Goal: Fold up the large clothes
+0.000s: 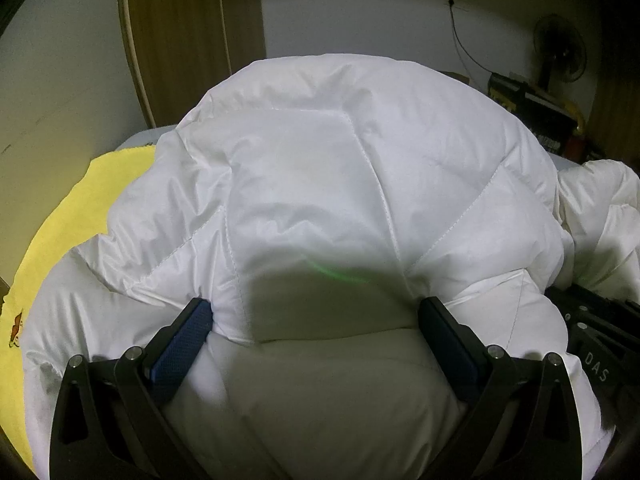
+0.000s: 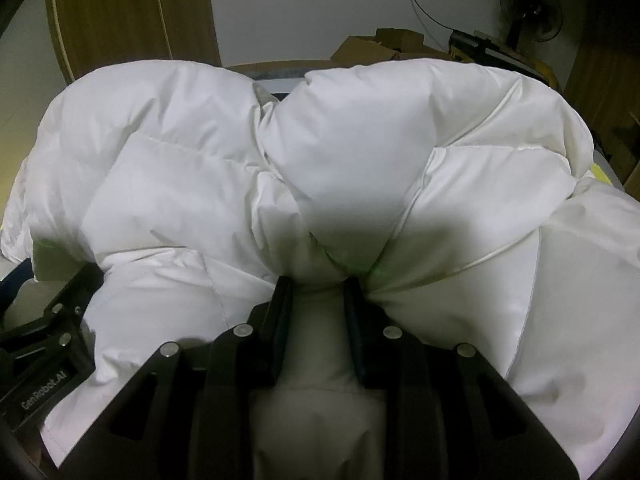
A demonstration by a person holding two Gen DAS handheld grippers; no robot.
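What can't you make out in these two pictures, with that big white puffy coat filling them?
- Table surface: both views, buried under the white puffy coat; only a yellow cloth shows at left.
- Coat's sleeves and zipper: unclear, lost in bunched folds.
- Left tool grip: left view, fingers wide, padding bulging between; clamped or not is unclear.
- Right tool fingertips: right view, sunk in fabric.

Home room; wooden door (image 1: pixel 192 36), fan (image 2: pixel 530 8), boxes (image 2: pixel 376 50)
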